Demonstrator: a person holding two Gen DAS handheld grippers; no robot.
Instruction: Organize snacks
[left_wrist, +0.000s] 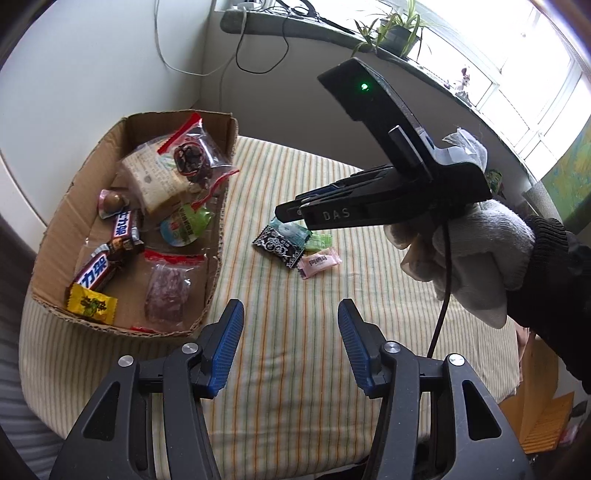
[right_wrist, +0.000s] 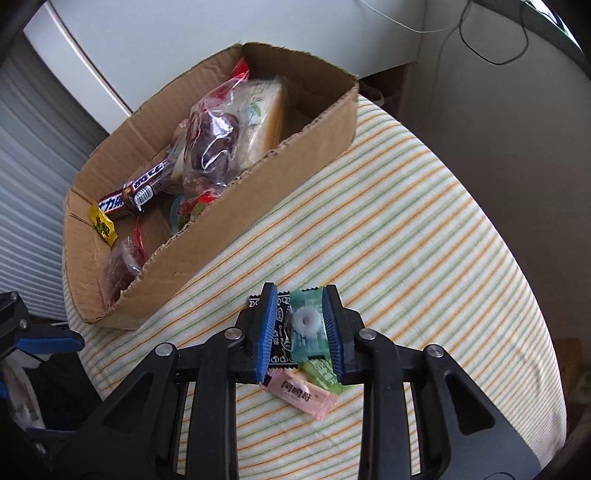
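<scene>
Your left gripper (left_wrist: 291, 341) is hanging released over the striped cloth (left_wrist: 295, 369), nothing between its pads. Just beyond it, your right gripper (right_wrist: 300, 328) is clamping the teal ring-candy packet (right_wrist: 306, 326) and the black wrapper (right_wrist: 279, 332) beside it, with the pink candy (right_wrist: 299, 393) and green candy (right_wrist: 323, 373) lying underneath. Far left, the cardboard box (left_wrist: 59, 236) is sitting filled with snacks.

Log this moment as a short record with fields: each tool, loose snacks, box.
right tool: shut on teal candy packet, with the black packet also between its pads
left tool: open, empty, above the striped cloth
loose snacks: pink packet, green packet
cardboard box: holds chocolate bars, bagged snacks and a yellow candy
</scene>
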